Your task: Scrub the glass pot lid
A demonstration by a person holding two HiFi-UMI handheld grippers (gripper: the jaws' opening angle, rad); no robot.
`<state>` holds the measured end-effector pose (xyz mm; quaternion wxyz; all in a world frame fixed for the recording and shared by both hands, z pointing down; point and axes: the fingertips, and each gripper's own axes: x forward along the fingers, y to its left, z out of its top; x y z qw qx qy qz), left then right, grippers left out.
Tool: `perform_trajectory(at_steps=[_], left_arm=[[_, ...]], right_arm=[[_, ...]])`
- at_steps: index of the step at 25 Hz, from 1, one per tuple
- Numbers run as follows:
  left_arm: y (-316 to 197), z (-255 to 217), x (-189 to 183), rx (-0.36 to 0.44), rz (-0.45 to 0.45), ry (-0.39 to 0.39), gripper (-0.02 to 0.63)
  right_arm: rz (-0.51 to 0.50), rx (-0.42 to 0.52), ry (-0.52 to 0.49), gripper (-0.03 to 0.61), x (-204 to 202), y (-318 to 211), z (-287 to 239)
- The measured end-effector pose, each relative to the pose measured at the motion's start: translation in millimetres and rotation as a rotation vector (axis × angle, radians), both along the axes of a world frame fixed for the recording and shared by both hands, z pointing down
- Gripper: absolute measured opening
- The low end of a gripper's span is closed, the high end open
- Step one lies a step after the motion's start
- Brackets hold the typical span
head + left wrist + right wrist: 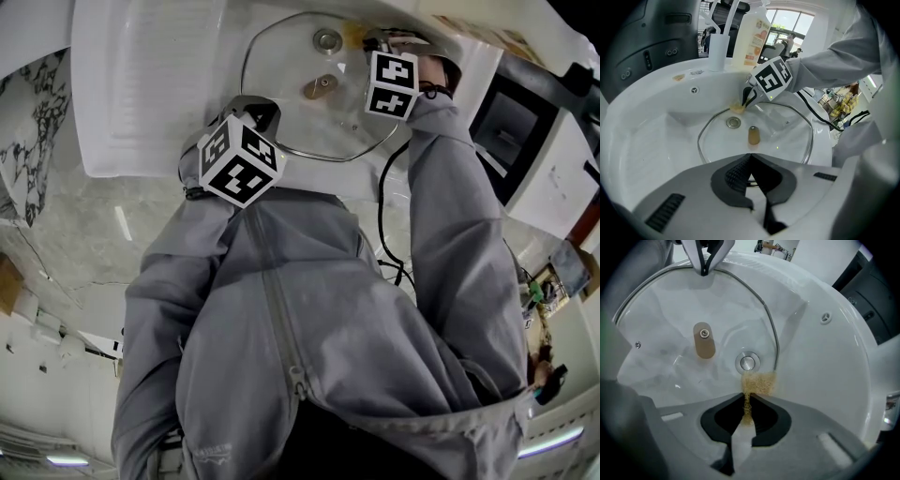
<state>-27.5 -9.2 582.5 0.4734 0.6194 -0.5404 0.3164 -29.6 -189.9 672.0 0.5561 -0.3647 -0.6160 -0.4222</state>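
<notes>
the glass pot lid (780, 138) lies flat in the white sink (656, 131), knob (753, 135) up, covering most of the basin floor, with the drain (733, 123) showing through the glass. the left claw (750, 155) is pressed together on the lid's metal rim at the near edge and tilts steeply down. across the lid, the right claw (746, 398) points straight down and pinches a small yellow-tan sponge (758, 382). the sponge is squeezed thin between its pads and spreads out below them, touching the lid's rim just beside the drain. a soap bottle (752, 37) stands on the sink's far ledge.
</notes>
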Motion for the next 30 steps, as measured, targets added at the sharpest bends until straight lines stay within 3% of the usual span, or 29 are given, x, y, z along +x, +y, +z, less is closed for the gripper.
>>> perform_trajectory(at_steps=[21,30], left_arm=[[0,-2,-2,0.009,0.001,-0.026,0.006],[1,-3,-2,0.017,0.008,-0.035,0.006]], right_arm=[[0.050,0.016,0.215,0.036,88,26,-34],[0.117,-0.106,0.310,0.035,116,68,-67]])
